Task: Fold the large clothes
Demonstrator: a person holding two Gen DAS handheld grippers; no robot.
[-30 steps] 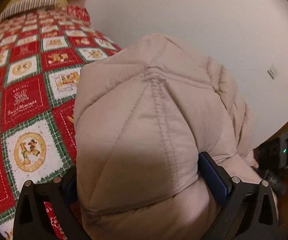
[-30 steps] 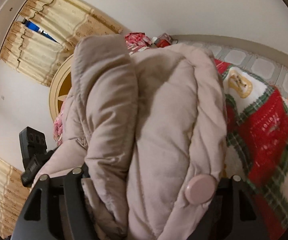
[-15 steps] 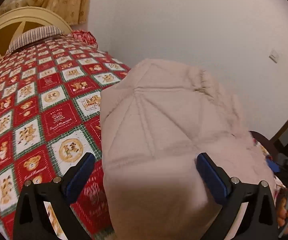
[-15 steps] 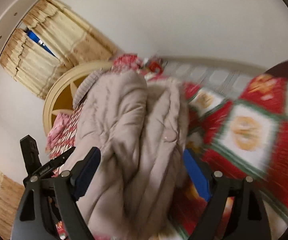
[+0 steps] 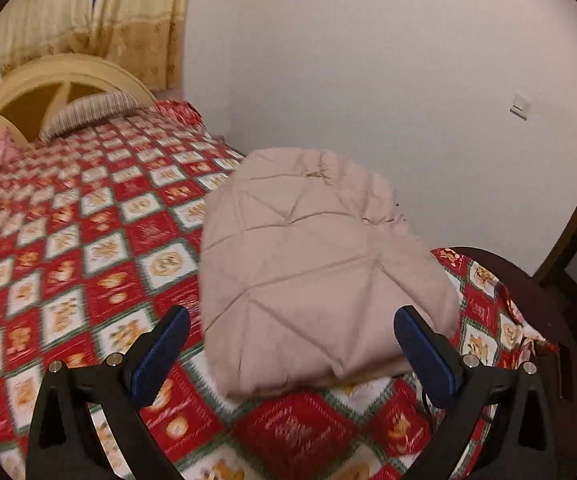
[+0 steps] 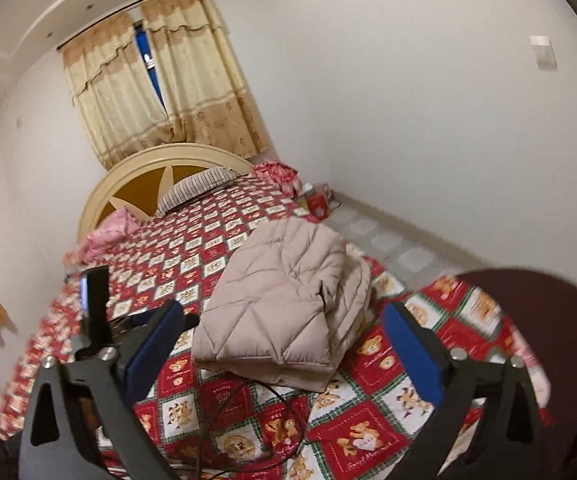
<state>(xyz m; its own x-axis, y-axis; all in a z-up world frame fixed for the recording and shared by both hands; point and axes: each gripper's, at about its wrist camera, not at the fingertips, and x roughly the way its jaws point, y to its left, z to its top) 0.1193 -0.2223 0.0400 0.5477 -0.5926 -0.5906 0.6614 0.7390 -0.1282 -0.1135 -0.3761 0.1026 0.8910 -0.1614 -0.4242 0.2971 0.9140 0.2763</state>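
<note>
A beige quilted puffer jacket [image 5: 312, 264] lies folded in a thick bundle on the red, white and green bear-print bedspread [image 5: 88, 248]. It also shows in the right wrist view [image 6: 284, 300], near the foot corner of the bed. My left gripper [image 5: 292, 356] is open and empty, drawn back just short of the bundle's near edge. My right gripper [image 6: 284, 344] is open and empty, held back above the bundle's near end.
A cream headboard [image 6: 160, 172], a striped pillow [image 6: 196, 188] and a pink cloth [image 6: 104, 232] are at the bed's far end. A black cable [image 6: 248, 412] lies on the bedspread near me. A dark round footboard [image 6: 548, 320] is right. A black device [image 6: 96, 304] stands left.
Both grippers opened and let go of the jacket, then pulled back and up. The jacket now rests folded on the bed.
</note>
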